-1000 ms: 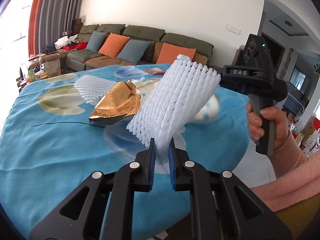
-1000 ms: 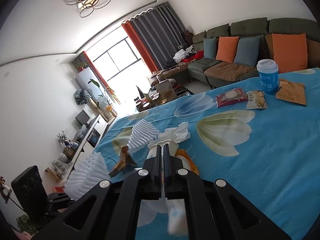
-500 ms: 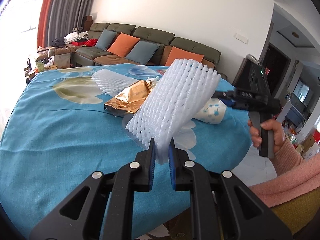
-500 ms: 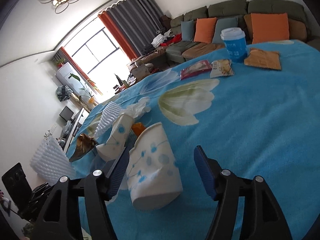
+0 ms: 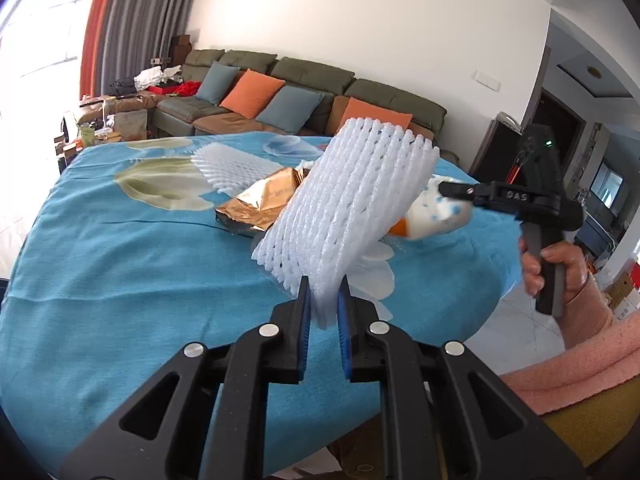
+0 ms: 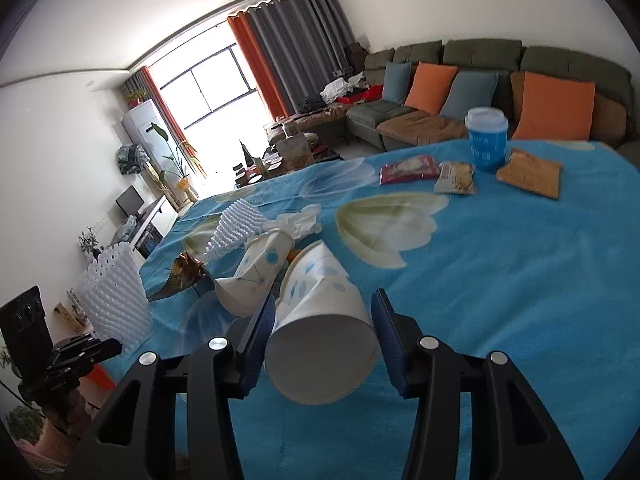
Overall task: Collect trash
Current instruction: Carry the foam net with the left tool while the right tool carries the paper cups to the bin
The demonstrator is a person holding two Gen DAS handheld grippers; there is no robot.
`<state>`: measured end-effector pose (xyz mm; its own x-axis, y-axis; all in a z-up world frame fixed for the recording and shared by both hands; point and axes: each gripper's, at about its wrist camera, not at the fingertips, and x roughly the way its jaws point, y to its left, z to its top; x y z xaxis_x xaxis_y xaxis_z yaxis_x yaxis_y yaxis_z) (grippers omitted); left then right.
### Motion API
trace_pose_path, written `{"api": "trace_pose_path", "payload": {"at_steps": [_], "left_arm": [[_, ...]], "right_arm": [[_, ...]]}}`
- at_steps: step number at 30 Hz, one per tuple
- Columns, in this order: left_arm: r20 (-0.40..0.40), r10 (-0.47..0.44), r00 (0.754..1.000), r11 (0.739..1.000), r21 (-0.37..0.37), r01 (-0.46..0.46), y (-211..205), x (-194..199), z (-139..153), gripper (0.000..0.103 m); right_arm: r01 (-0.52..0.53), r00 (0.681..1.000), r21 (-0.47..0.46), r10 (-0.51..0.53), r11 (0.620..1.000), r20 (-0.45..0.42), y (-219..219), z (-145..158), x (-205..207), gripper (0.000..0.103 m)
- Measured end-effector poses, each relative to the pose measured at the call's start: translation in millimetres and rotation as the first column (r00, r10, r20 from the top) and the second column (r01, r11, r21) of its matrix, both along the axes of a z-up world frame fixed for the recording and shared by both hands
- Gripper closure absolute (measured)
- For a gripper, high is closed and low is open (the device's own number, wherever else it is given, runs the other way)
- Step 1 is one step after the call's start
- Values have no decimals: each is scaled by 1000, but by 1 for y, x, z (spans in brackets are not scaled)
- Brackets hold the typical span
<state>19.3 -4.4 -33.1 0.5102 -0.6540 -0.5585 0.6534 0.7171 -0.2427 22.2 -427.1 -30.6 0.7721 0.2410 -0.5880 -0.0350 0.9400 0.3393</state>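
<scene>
Left wrist view: the left hand-held gripper [image 5: 322, 310] pinches a white foam net [image 5: 348, 210] above the blue-clothed desk [image 5: 120, 280]; a gold wrapper [image 5: 262, 206] and a second foam net [image 5: 232, 168] lie uncollected. No bin shows.

Right wrist view: the right hand-held gripper [image 6: 324, 334], fingers spread, brackets a crumpled paper cup [image 6: 320, 320], not yet gripped. Another cup [image 6: 256, 276] and tissue [image 6: 296, 220] remain; contact with the pads is hard to judge.
</scene>
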Motion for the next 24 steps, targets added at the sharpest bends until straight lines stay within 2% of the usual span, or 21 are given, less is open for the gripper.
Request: {"api": "trace_pose_path", "payload": {"at_steps": [5,11,18,24], "left_arm": [[19,15,1000,1000,-8,-15,8,-5,4,90],[37,44,998,999,-9,-44,20,-12,10,90],[59,114,992,993,-9,-114,44,-19,17,90],[66,213,975,977,-5,-213,76,-24,22,90]], "right_arm": [[8,999,-1,-8,1000,53,-3,18,-6,56],[-24,998,94,19,995,59,2,15,5,56],[-169,982,173,152,970,110,44,28,25,56],[-316,947,205,295,927,127,100,31,52,56]]}}
